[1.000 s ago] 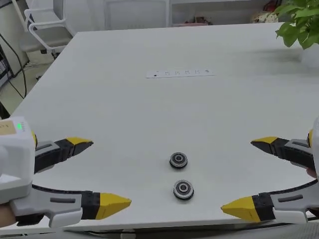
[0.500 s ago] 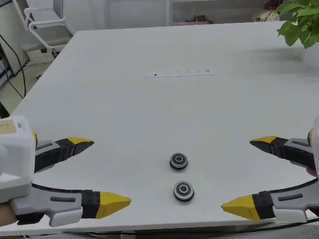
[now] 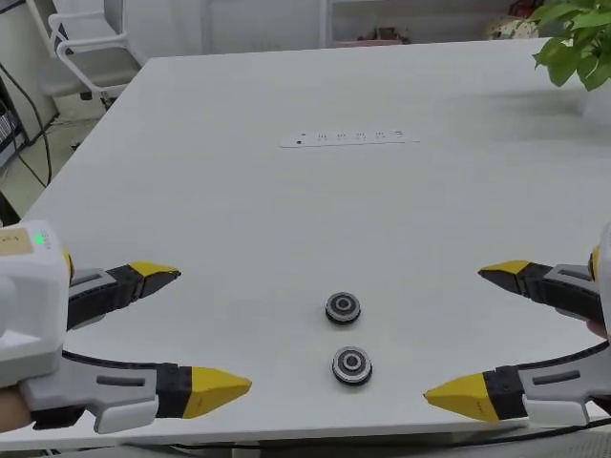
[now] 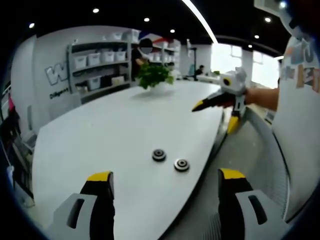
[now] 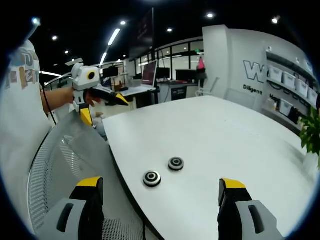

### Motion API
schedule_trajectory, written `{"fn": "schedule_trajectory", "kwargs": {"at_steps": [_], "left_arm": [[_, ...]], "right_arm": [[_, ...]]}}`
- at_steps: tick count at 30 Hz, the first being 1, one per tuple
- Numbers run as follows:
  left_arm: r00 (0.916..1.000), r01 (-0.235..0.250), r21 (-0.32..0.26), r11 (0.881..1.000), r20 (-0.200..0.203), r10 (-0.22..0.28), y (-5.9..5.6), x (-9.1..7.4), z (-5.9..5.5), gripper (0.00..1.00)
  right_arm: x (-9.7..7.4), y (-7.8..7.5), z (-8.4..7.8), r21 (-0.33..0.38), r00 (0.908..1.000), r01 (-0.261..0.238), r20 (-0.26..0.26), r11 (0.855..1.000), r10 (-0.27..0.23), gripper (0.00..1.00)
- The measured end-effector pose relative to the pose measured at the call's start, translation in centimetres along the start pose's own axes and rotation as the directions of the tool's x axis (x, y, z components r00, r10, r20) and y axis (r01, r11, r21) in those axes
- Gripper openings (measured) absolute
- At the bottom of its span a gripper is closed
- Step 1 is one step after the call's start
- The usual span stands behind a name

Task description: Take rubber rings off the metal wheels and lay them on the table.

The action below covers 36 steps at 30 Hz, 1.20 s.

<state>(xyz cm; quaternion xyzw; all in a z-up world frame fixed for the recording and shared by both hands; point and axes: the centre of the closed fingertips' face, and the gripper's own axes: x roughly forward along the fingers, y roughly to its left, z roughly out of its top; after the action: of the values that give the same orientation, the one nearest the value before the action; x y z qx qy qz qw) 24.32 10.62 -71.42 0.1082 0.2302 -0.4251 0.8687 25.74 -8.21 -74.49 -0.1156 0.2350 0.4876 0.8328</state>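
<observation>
Two wheels sit on the tabletop [image 3: 286, 210] close to its near edge, about midway along it. The far wheel [image 3: 342, 307] and the near wheel [image 3: 351, 364] lie flat, just beside each other but apart. Each has a dark rubber ring [image 3: 335, 365] around its rim and a metal hub in the middle.

The left tongs [image 3: 191, 329] hover over the near left part of the tabletop with the jaws spread wide and nothing between them. The right tongs [image 3: 470, 335] hover over the near right part, likewise wide open and empty. Both point inward at the wheels, well apart from them, and the wheels lie between the two pairs of tips.

A strip of sockets [image 3: 348, 139] is set flat into the middle of the tabletop; its markings are too small to read. A plant [image 3: 573, 48] stands at the far right corner, and a white chair [image 3: 86, 48] stands beyond the far left corner.

In the gripper views a wall beyond the tabletop carries a large letter "W" [image 5: 252, 70] with a smaller line under it that begins "Diligent"; the rest is cut off or too small to read. Shelves [image 4: 100, 60] beside it hold white bins.
</observation>
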Motion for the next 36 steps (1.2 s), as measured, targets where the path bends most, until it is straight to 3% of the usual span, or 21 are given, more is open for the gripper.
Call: {"fn": "schedule_trajectory", "kwargs": {"at_steps": [20,36], "left_arm": [[0.9999,0.009,0.015,1.0,-0.006,-0.008,-0.2,0.2,0.1,0.86],[0.9991,0.039,0.038,0.999,-0.02,-0.038,0.3,1.7,0.6,0.84]], "right_arm": [[0.1,-0.2,0.4,-0.022,0.9999,-0.008,0.01,1.0,0.008,0.91],[1.2,-0.6,1.0,-0.053,0.9993,-0.036,0.004,0.998,0.036,0.87]]}}
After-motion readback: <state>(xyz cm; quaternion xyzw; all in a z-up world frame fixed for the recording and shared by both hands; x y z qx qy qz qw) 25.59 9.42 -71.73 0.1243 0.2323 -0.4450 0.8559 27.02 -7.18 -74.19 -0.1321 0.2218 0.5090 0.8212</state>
